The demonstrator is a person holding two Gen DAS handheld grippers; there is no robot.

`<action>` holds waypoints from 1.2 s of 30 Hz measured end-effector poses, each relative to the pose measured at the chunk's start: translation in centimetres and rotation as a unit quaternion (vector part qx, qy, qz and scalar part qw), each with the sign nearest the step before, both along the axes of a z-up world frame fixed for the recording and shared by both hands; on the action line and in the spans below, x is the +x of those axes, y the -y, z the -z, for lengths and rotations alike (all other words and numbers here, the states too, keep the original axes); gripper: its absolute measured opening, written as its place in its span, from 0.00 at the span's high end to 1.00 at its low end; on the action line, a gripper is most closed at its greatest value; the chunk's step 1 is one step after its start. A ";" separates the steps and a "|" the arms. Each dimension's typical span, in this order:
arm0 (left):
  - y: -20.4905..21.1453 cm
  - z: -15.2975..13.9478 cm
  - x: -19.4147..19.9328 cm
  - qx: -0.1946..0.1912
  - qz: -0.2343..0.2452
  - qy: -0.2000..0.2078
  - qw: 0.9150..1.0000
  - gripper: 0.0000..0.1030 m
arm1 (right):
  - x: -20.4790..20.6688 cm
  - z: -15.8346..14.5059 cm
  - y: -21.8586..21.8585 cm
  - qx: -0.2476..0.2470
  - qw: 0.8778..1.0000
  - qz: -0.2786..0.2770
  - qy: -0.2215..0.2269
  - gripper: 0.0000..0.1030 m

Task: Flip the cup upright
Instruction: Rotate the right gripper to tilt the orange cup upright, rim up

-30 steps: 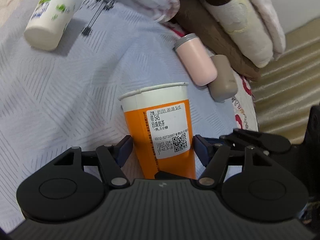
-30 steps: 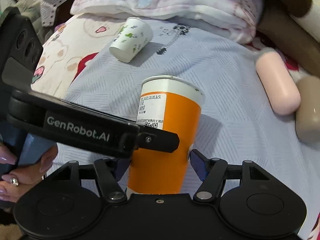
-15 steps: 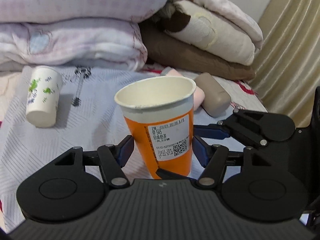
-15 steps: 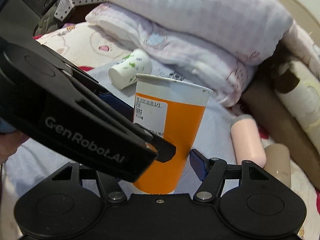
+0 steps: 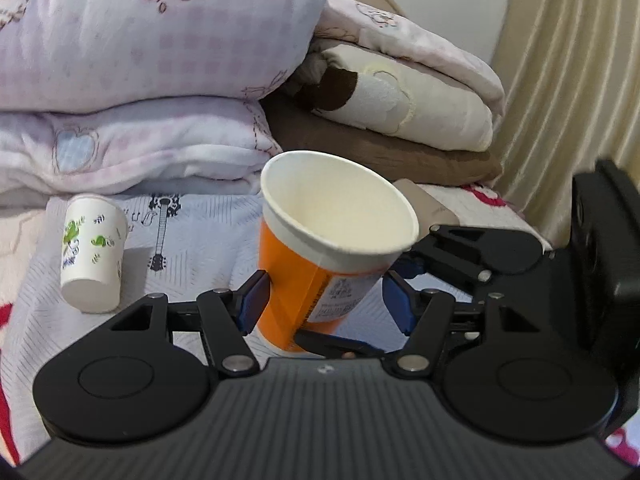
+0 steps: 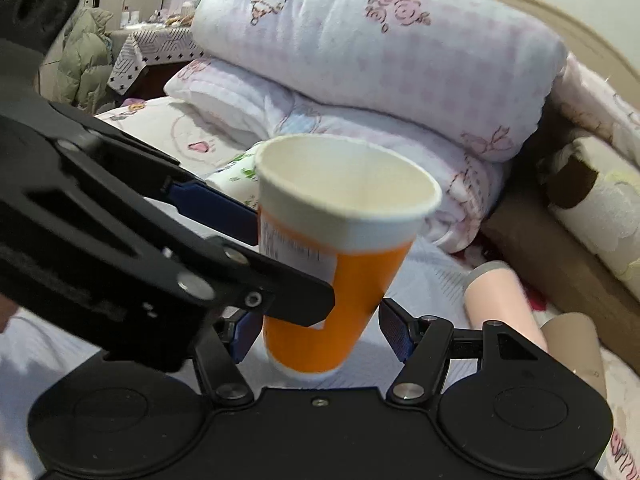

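An orange paper cup (image 5: 304, 280) with a white rim and a printed label is mouth up and tilted to the right. It sits between the blue pads of my left gripper (image 5: 326, 298) and of my right gripper (image 6: 320, 330). Both grippers close around its lower half. The left pad touches the cup in each view; a small gap shows at each right pad. The cup (image 6: 336, 288) is empty inside. Its base seems just above the bedsheet. The left gripper crosses the right wrist view at the left (image 6: 160, 248).
A small white cup with green print (image 5: 92, 254) lies on the grey-blue sheet (image 5: 192, 248). A pink bottle (image 6: 500, 304) and a beige bottle (image 6: 576, 344) lie at the right. Folded quilts (image 5: 140, 80) are stacked behind. A curtain (image 5: 580, 80) hangs at the far right.
Both grippers have tipped their view further up from the bed. The cup has tilted to the right, its open mouth now faces the cameras, and the label has turned to the side.
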State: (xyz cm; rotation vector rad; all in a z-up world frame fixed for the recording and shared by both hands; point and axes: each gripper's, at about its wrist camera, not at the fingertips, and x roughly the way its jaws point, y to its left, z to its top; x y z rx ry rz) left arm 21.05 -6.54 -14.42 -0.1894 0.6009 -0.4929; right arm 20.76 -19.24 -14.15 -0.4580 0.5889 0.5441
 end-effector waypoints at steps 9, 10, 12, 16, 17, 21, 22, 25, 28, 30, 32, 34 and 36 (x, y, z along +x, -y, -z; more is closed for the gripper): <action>1.2 0.6 -0.1 0.002 0.020 -0.008 1.000 0.42 | -0.1 -0.3 0.6 0.010 1.000 0.023 0.015 0.33; 1.2 0.7 -0.2 0.003 0.021 -0.006 1.000 0.42 | 0.1 -0.3 0.7 0.012 1.000 0.024 0.009 0.33; 1.5 0.8 -0.4 0.008 0.026 0.001 1.000 0.42 | 0.0 -0.1 1.0 0.017 1.000 0.024 0.009 0.33; 1.8 0.9 -0.5 0.008 0.046 -0.008 0.999 0.42 | -0.6 0.3 1.5 0.026 0.999 0.028 0.014 0.33; 2.0 0.9 -0.6 0.011 0.053 -0.011 0.998 0.42 | -0.6 0.3 1.7 0.027 0.999 0.031 0.011 0.33; 2.8 0.8 -0.8 0.027 0.060 -0.011 0.998 0.42 | -1.6 0.6 2.5 0.030 0.999 0.039 0.004 0.34; 2.9 0.9 -0.8 0.027 0.061 -0.015 0.998 0.42 | -1.8 0.7 2.7 0.032 0.999 0.042 0.002 0.34; 3.2 1.2 -0.7 0.035 0.065 -0.025 0.997 0.42 | -2.0 0.8 3.0 0.039 0.998 0.045 0.000 0.34; 3.4 1.4 -0.7 0.042 0.060 -0.033 0.997 0.42 | -2.3 1.0 3.1 0.036 0.998 0.042 0.006 0.34; 3.4 1.4 -0.6 0.044 0.058 -0.037 0.997 0.42 | -2.4 1.1 3.0 0.034 0.999 0.039 0.008 0.34; 3.3 1.3 -0.7 0.047 0.054 -0.039 0.997 0.42 | -2.4 1.1 3.1 0.039 0.998 0.042 0.006 0.34; 3.2 1.1 -0.7 0.048 0.052 -0.044 0.997 0.41 | -2.5 1.1 3.3 0.047 0.998 0.046 0.003 0.34; 3.2 1.1 -0.6 0.046 0.056 -0.062 0.995 0.41 | -2.6 1.0 3.5 0.054 0.997 0.053 0.000 0.34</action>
